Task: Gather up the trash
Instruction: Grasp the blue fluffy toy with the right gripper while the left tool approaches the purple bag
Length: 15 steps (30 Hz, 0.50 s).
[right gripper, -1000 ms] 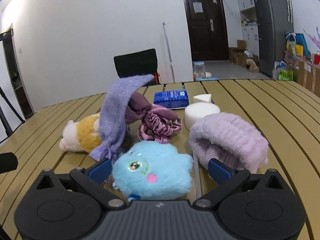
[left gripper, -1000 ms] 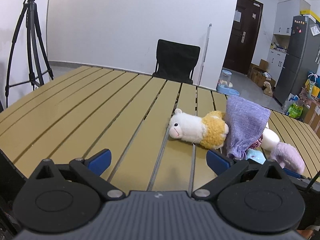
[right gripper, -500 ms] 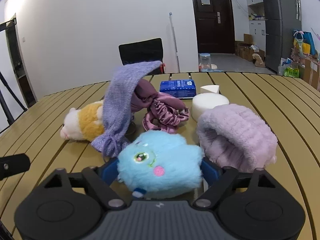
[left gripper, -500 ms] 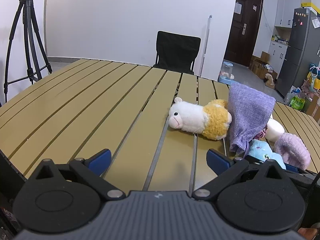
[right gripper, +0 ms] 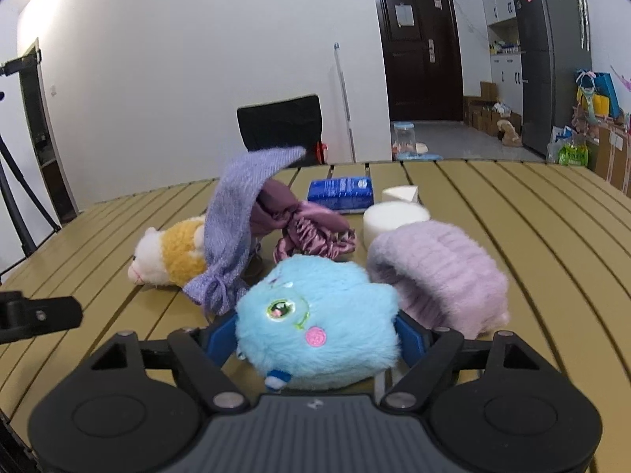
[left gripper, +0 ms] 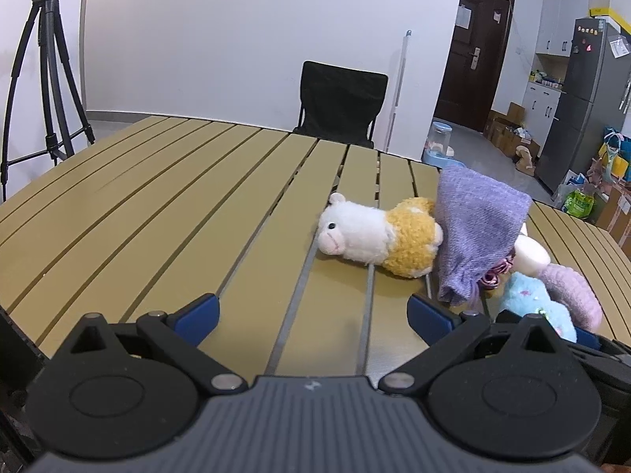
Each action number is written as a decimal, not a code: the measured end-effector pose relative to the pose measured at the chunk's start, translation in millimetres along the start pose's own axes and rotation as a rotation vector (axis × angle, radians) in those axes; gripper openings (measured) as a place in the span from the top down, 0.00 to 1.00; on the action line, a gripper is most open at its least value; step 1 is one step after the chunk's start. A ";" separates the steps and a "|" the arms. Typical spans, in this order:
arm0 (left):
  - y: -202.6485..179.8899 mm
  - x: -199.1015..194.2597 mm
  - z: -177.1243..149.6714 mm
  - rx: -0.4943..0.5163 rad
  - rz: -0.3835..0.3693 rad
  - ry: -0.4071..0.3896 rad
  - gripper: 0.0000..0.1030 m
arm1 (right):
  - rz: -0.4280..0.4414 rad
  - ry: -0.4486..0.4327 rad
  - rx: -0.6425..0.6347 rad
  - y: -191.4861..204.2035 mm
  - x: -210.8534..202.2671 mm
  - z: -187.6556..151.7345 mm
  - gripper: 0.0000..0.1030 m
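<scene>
While the right gripper (right gripper: 317,339) pointed forward and slightly down over the slatted table (right gripper: 532,213), the blue plush toy (right gripper: 315,323) sat directly between its two blue fingers (right gripper: 219,337). Its jaws had just been closing, and the pads pressed into the fur on both sides, so the toy was clamped. The toy was roughly round, with no clear long axis, and its face was turned toward the camera. The left gripper (left gripper: 313,315) stood wide apart with nothing between its fingers, over bare table to the left of the pile. The right hand was therefore the nearer one. Just beyond the toy lay a purple fuzzy band (right gripper: 437,276) and a knitted purple pouch (right gripper: 240,216).
</scene>
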<state>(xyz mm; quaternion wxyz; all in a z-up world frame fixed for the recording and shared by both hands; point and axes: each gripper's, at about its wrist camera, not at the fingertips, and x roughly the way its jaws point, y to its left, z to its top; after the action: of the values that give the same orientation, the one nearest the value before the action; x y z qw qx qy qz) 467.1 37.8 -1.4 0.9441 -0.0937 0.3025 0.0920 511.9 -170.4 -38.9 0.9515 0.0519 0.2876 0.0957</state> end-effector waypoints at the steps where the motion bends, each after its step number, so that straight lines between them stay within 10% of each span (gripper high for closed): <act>1: -2.0 -0.1 0.0 0.002 -0.003 -0.002 0.00 | 0.002 -0.011 0.001 -1.7 -3.6 0.8 0.23; 15: -40.9 8.7 -2.6 0.061 -0.027 -0.017 0.00 | -0.040 -0.140 0.058 -48.8 -50.8 11.4 0.23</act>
<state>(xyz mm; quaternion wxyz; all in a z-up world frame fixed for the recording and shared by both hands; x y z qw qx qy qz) 482.0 -1.2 -3.6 0.9501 -0.0682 0.2960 0.0708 484.2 -229.3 -9.7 0.9692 0.0803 0.2239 0.0646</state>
